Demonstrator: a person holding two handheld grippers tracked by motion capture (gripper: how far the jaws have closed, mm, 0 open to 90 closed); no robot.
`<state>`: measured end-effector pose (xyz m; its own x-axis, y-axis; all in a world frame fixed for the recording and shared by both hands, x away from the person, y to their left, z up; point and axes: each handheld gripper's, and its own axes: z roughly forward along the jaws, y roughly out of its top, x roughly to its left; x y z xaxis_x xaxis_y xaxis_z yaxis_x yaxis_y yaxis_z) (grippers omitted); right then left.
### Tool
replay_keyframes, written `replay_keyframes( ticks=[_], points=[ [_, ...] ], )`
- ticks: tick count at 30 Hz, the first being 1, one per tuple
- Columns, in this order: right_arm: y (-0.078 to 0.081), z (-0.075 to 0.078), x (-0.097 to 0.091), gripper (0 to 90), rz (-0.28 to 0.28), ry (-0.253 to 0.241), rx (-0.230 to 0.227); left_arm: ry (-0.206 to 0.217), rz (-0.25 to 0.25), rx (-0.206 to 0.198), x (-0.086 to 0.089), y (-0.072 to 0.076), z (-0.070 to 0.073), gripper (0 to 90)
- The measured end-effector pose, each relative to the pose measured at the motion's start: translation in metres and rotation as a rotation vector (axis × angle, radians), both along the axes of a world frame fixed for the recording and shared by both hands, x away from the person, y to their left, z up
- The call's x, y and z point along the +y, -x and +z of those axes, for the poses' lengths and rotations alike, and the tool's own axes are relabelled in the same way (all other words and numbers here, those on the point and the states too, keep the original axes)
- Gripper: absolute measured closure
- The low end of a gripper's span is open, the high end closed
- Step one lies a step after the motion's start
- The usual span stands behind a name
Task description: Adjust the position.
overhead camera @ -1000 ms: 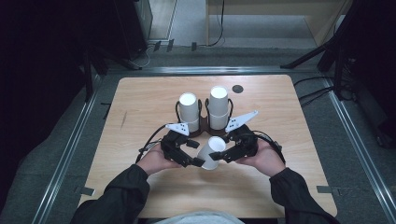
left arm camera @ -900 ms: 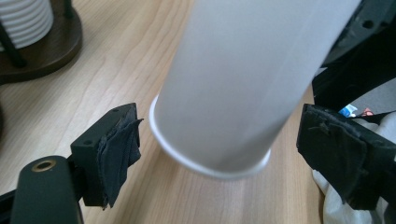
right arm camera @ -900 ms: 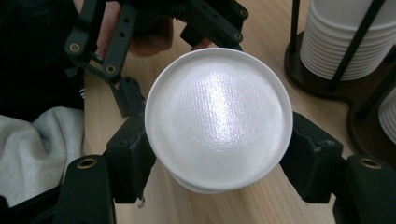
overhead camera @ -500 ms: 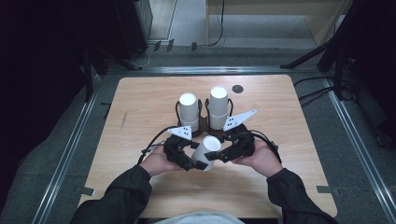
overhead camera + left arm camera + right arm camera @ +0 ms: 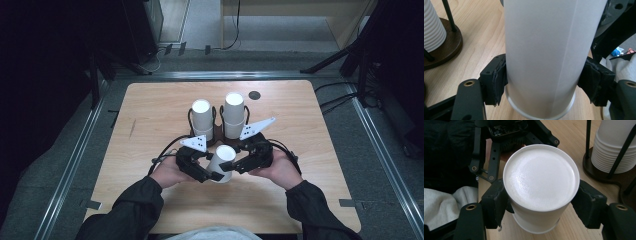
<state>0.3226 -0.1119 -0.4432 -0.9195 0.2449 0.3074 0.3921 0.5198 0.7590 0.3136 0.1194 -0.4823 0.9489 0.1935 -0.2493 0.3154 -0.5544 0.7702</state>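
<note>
A pale wooden table (image 5: 150, 110) stands on a grey floor with dark surroundings on both sides, and you sit at its near edge with both forearms in dark sleeves reaching in. Toward the middle of the table are two upright stacks of white paper cups, the left stack (image 5: 202, 119) and the right stack (image 5: 234, 115), standing side by side on a dark brown wooden base with thin black wire posts (image 5: 599, 173). A small dark round disc (image 5: 254, 95) lies on the table beyond the right stack.

Just in front of the stacks, between your hands, you hold a single white paper cup (image 5: 221, 162), turned bottom up and tilted. Your left gripper (image 5: 544, 85) has its jaws pressed against the cup's smooth wall near the rolled rim, one pad on each side. Your right gripper (image 5: 540, 207) clamps the same cup higher up, close under its flat base, which faces that camera. Both grippers meet at the cup from opposite sides, their grey three-cornered plates pointing away toward the stacks.
</note>
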Motion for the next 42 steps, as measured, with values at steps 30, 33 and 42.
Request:
replay_keyframes(
  ticks=[30,33,42],
  points=[
    [0.006,-0.034,-0.013,26.9,-0.045,0.134,-0.083,-0.269,-0.113,-0.051,-0.005,-0.025,0.007,30.1],
    [0.007,-0.035,-0.012,26.9,-0.031,0.133,-0.085,-0.320,-0.144,-0.072,-0.012,-0.023,0.007,30.1],
    [0.004,-0.035,-0.008,26.9,-0.002,0.131,-0.099,-0.390,-0.178,-0.096,-0.024,-0.022,0.000,30.0]
  ],
)
